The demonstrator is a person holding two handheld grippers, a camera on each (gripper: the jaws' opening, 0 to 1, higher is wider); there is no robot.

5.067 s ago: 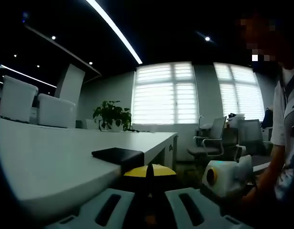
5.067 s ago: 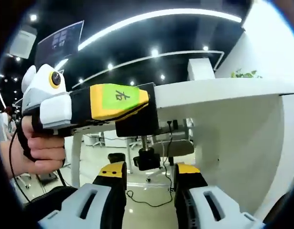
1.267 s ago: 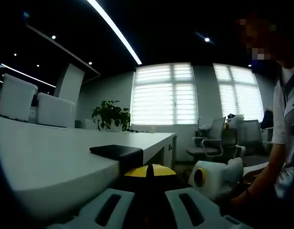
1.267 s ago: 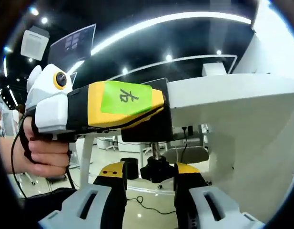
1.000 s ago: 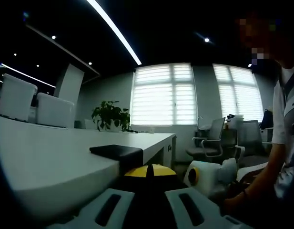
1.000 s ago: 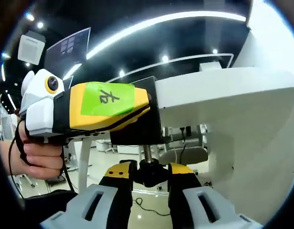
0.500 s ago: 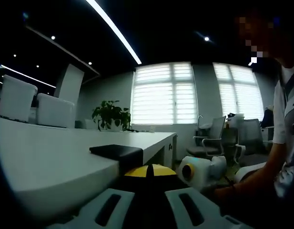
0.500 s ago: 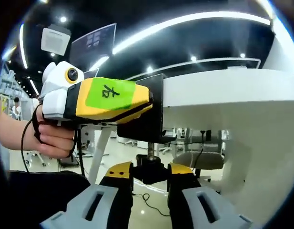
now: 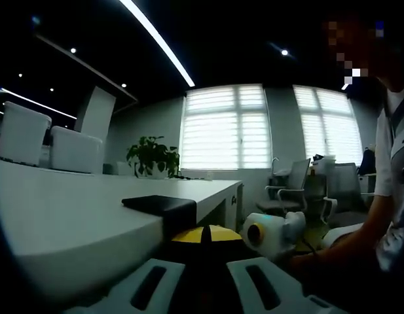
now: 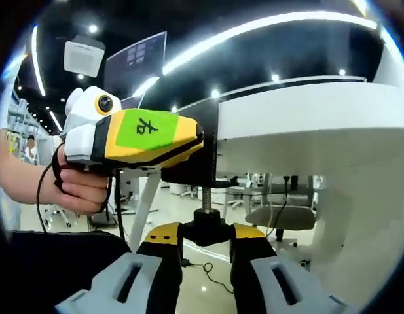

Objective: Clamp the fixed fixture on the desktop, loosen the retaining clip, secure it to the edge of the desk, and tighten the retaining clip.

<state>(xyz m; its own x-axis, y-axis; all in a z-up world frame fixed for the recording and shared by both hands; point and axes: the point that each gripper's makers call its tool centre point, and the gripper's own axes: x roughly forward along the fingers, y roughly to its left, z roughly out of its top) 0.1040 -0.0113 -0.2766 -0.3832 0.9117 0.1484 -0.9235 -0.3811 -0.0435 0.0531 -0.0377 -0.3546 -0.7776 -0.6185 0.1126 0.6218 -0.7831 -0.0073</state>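
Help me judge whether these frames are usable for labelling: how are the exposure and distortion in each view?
Left gripper view: backlit by bright windows, so the desk and clamp read dim. Right gripper view: brighter, ceiling strips glare, strong fisheye bends the desk edge; the knob between the right gripper jaws stays sharp.

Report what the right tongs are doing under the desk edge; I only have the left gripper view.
Observer: The right tongs are shut on the black knob at the bottom end of the threaded screw of the fixture.
Operator: Describe how the fixture sits on the desk.
Observer: Its black body wraps the edge of the white desk, with the screw pointing down below the tabletop.
Operator: Confirm the left tongs' hold from the outside.
Observer: The left tongs, yellow with a green label, grip the fixture's body from the side away from the desk, held in a hand.
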